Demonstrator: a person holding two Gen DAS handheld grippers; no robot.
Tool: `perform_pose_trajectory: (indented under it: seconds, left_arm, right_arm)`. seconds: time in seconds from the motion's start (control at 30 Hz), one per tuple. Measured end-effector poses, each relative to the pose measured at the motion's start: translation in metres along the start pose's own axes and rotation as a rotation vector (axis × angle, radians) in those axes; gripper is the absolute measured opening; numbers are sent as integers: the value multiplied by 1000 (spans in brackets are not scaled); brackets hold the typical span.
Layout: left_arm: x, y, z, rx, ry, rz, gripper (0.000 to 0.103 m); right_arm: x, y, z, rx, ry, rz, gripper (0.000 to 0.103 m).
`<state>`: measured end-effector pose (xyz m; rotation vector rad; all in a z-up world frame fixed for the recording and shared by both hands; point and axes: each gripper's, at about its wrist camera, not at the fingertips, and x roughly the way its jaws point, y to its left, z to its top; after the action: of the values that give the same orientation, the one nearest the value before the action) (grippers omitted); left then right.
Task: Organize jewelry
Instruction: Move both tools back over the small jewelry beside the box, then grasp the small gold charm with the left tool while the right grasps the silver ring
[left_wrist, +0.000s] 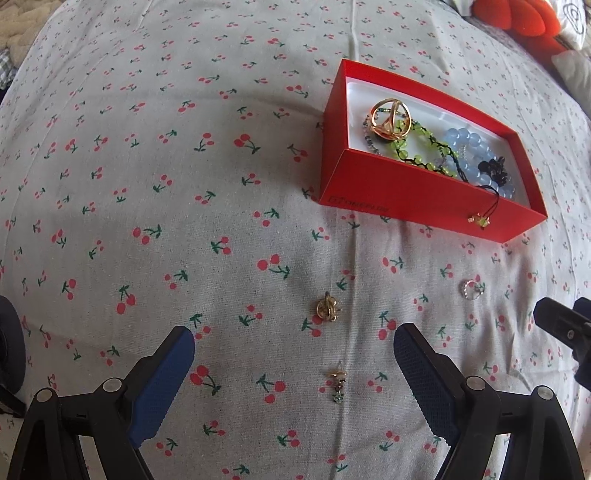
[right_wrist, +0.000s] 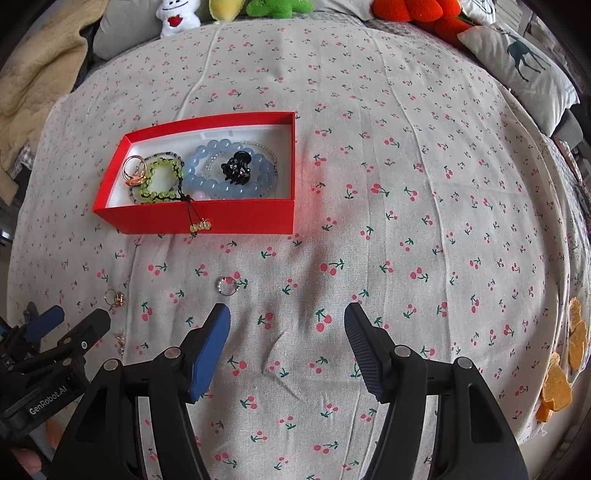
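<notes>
A red box (left_wrist: 406, 192) (right_wrist: 240, 221) lies on the cherry-print cloth and holds a gold ring (left_wrist: 390, 119), a green bead bracelet (right_wrist: 162, 179), a blue bead bracelet (right_wrist: 229, 184) and a black hair clip (right_wrist: 237, 168). On the cloth lie a small gold ring (left_wrist: 327, 307) (right_wrist: 115, 297), a dangling earring (left_wrist: 338, 384) and a silver ring (left_wrist: 471, 290) (right_wrist: 228, 286). My left gripper (left_wrist: 293, 349) is open and empty, with the earring between its fingers. My right gripper (right_wrist: 287, 325) is open and empty, just right of the silver ring.
Plush toys (right_wrist: 177, 16) and a deer-print pillow (right_wrist: 517, 62) lie at the far edge of the bed. A beige blanket (right_wrist: 33, 85) lies at the far left. Orange pieces (right_wrist: 561, 369) lie at the right edge. The right gripper's tip (left_wrist: 561, 328) shows in the left wrist view.
</notes>
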<state>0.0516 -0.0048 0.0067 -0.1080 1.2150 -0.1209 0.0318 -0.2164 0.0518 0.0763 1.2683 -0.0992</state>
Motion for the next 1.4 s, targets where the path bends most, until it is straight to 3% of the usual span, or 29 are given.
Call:
perform_pose_trajectory:
  seconds: [0.2,0.37,0.43,0.6,0.87,1.0,1.2,1.4]
  left_arm:
    - [3,11,-1,-66,-13,-126,88]
    - [5,17,1,-110,-31,-203,69]
    - [8,17,2,-115,-28,-211,50]
    - [22,14,2,-107,-4,-204,30]
    - [34,4,5,-61,-5,-156,21]
    - [38,-2,7,-22,-18,-107,11]
    - [24,6,9,-57,-53,-152,11]
    - [3,8,10,-25,-95,-156,11]
  right_arm:
    - [10,9,-3,-33,25,3,68]
    - [14,9,-3,-27,31,12,68]
    - [16,9,-2,-23,32,16,68]
    - [19,8,-2,-19,40,25,68]
    - [22,3,-1,-4,41,34,68]
    - [22,-2,1,21,37,33,68]
    - [23,-7,1,64,30,66,68]
    - [40,1,0,88,56,117,68]
